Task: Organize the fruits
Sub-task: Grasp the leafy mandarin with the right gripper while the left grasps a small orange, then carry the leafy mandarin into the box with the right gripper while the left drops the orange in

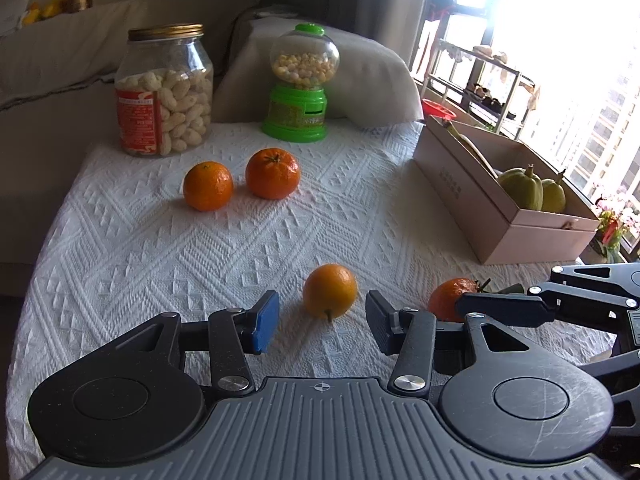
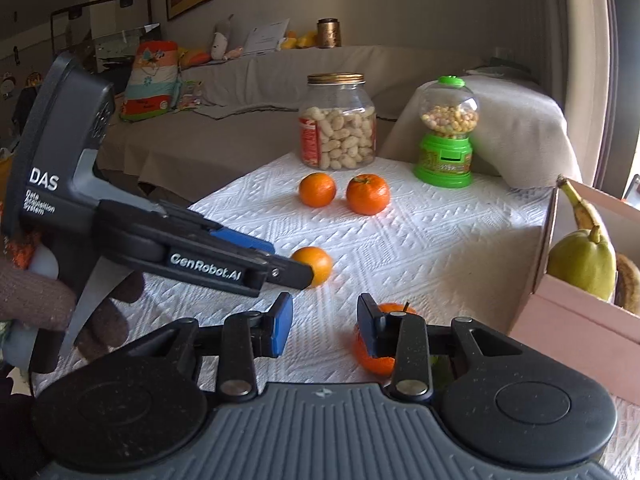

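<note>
A smooth orange (image 1: 330,291) with a short stalk lies on the white cloth just past my left gripper (image 1: 322,320), in line with the gap. That gripper is open and its pads do not touch the fruit. In the right wrist view my right gripper (image 2: 324,330) has its jaws narrowly parted over bare cloth. A leafy tangerine (image 2: 386,360) sits under and beside the gripper's dark right finger (image 2: 368,328), not between the pads. Two more tangerines (image 1: 208,186) (image 1: 273,174) rest further back. A pink cardboard box (image 1: 520,232) at the right holds green pears (image 1: 522,186) and a banana (image 2: 582,208).
A jar of peanuts (image 1: 164,92) and a green candy dispenser (image 1: 300,84) stand at the back of the table. A covered sofa and cushion lie behind. A gloved hand (image 2: 36,296) holds the left gripper. A bright window and a rack are to the right.
</note>
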{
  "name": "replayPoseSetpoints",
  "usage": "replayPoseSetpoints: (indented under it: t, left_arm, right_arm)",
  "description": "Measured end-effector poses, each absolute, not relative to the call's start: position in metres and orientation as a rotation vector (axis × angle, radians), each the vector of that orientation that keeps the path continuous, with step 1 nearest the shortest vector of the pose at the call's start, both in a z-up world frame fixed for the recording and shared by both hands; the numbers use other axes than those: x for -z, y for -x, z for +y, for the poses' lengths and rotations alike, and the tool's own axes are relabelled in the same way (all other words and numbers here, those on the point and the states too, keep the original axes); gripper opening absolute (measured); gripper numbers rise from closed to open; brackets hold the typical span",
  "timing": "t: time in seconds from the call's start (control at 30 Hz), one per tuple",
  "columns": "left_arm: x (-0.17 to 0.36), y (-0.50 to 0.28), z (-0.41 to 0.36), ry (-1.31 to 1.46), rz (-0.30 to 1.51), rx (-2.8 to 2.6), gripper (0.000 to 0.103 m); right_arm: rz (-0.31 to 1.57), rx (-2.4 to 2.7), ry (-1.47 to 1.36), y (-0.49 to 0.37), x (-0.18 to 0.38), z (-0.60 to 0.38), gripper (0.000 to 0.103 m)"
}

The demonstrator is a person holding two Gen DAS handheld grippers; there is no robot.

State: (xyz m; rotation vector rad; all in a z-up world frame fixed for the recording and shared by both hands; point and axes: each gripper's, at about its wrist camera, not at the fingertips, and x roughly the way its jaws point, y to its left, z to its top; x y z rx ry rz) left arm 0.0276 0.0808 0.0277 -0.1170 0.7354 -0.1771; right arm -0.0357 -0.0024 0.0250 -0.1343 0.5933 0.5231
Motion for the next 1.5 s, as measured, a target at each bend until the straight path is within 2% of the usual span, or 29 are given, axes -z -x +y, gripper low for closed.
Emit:
replayPoseSetpoints:
  t: [0.2, 0.27, 0.33, 0.57, 0.73, 0.8, 0.83, 0.87, 0.97, 1.2, 1.5]
  left_arm:
    - [-0.029, -0.027, 0.084, 0.125, 0.726, 0.166, 0.053]
    - [-0.029, -0.027, 0.086, 0.131, 0.726, 0.161, 0.053]
    - [-0.028, -0.026, 0.086, 0.136, 0.728, 0.159, 0.053]
    - [-0.027, -0.026, 0.082, 0.126, 0.736, 0.165, 0.053]
    - [-0.026, -0.026, 0.08, 0.118, 0.74, 0.165, 0.053]
    - [-0.026, -0.026, 0.078, 0.116, 0.744, 0.166, 0.053]
    - [-0.026, -0.026, 0.077, 0.114, 0.745, 0.168, 0.053]
    - [-0.026, -0.027, 0.076, 0.111, 0.745, 0.172, 0.053]
    - [-0.027, -0.031, 0.069, 0.095, 0.748, 0.184, 0.051]
    - [-0.025, -0.048, 0.059, 0.06, 0.767, 0.151, 0.039]
    - [-0.02, -0.059, 0.054, 0.031, 0.789, 0.136, 0.038]
  right_arm:
    - [0.546, -0.525, 0.176, 0.055, -0.029, -0.005, 0.038]
    - [0.508, -0.484, 0.2, 0.061, -0.033, -0.009, 0.054]
    - [0.492, -0.432, 0.214, 0.063, -0.034, -0.012, 0.061]
    - [0.625, -0.345, 0.044, 0.033, -0.018, -0.031, 0.066]
    - [0.687, -0.345, -0.036, 0.01, -0.005, -0.031, 0.066]
    - [0.679, -0.333, -0.02, 0.007, -0.004, -0.03, 0.056]
    - [0.68, -0.35, -0.012, 0.007, -0.005, -0.03, 0.047]
    - [0.679, -0.364, -0.007, 0.008, -0.007, -0.03, 0.045]
    - [0.659, -0.365, 0.039, 0.018, -0.012, -0.031, 0.045]
    - [0.655, -0.31, 0.055, 0.048, -0.017, -0.062, 0.045]
    - [0.656, -0.179, 0.04, 0.071, -0.017, -0.103, 0.045]
